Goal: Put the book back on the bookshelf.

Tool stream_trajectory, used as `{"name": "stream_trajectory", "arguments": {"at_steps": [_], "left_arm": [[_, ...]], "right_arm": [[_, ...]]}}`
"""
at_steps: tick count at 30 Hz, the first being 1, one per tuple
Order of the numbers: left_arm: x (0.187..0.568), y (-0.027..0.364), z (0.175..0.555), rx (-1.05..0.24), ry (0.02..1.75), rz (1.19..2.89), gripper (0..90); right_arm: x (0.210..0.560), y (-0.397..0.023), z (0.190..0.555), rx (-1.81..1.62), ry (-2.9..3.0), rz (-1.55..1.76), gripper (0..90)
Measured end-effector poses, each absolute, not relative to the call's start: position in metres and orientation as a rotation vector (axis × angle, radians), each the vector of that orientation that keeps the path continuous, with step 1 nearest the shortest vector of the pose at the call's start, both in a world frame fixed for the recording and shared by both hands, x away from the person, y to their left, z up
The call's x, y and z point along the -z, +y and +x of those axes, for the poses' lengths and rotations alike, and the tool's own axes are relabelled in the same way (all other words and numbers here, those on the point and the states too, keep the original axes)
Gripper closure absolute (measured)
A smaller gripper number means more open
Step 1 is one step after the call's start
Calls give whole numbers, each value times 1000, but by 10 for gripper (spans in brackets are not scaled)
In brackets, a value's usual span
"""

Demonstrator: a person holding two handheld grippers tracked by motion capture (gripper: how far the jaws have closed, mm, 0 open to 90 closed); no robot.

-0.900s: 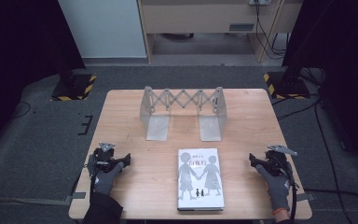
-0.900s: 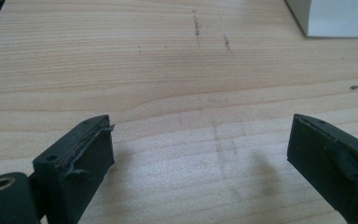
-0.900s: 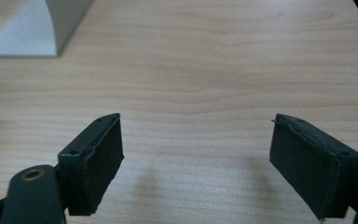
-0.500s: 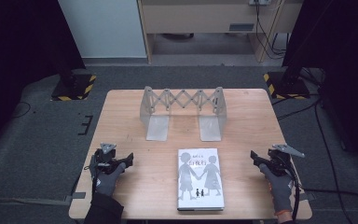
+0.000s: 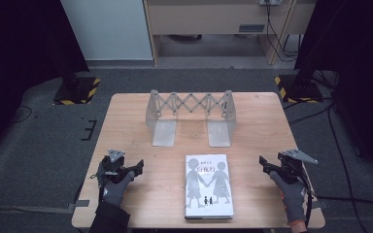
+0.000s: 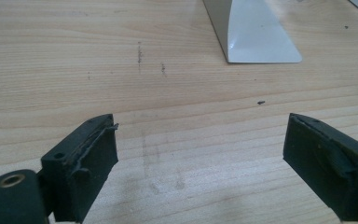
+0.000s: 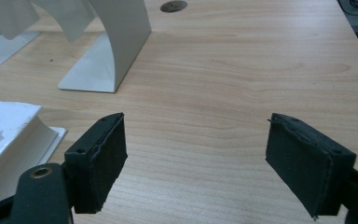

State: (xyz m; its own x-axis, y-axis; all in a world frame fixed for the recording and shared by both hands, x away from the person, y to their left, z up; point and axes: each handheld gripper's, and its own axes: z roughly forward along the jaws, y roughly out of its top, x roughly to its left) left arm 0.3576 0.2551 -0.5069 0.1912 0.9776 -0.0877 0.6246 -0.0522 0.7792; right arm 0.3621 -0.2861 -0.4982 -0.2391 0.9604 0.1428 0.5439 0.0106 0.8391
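Hardly anything has shifted on the tabletop (image 5: 136,121) since a moment ago: the folding metal book rack (image 5: 189,116) stands where it stood toward the far side, its two white foot plates pointing back at me, and the book (image 5: 208,186) lies flat and face up near my edge, between my two hands and well apart from both. What did change is small. My right hand has drawn slightly outward, toward the right edge, so the right gripper (image 5: 268,165) now sits a touch farther from the book; the left gripper (image 5: 135,167) has barely stirred. Both sets of jaws stand wide open with nothing between them: in the left gripper view I see bare wood between the pads and one foot plate (image 6: 256,37) beyond, and in the right gripper view the book's corner (image 7: 4,126) shows at the left, outside the jaws. I judge the work has not really begun; the book is untouched, and the likely aim is to lift it and stand it in the rack.
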Motion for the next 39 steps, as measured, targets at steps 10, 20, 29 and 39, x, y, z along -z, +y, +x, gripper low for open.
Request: {"name": "stream_trajectory", "arguments": {"at_steps": [10,20,29,39], "left_arm": [[501,242,352,-621,1455,1779,104],[493,225,345,-601,1393,1778,107],[489,215,342,-592,1359,1779,104],[484,199,341,-571,1296,1786,101]], "right_arm": [[482,-275,357,-1200,1815,1467,189],[468,-261,352,-1252,1811,1409,189],[465,-251,353,-1264,1845,1383,186],[461,-234,353,-1293,1880,1347,187]]}}
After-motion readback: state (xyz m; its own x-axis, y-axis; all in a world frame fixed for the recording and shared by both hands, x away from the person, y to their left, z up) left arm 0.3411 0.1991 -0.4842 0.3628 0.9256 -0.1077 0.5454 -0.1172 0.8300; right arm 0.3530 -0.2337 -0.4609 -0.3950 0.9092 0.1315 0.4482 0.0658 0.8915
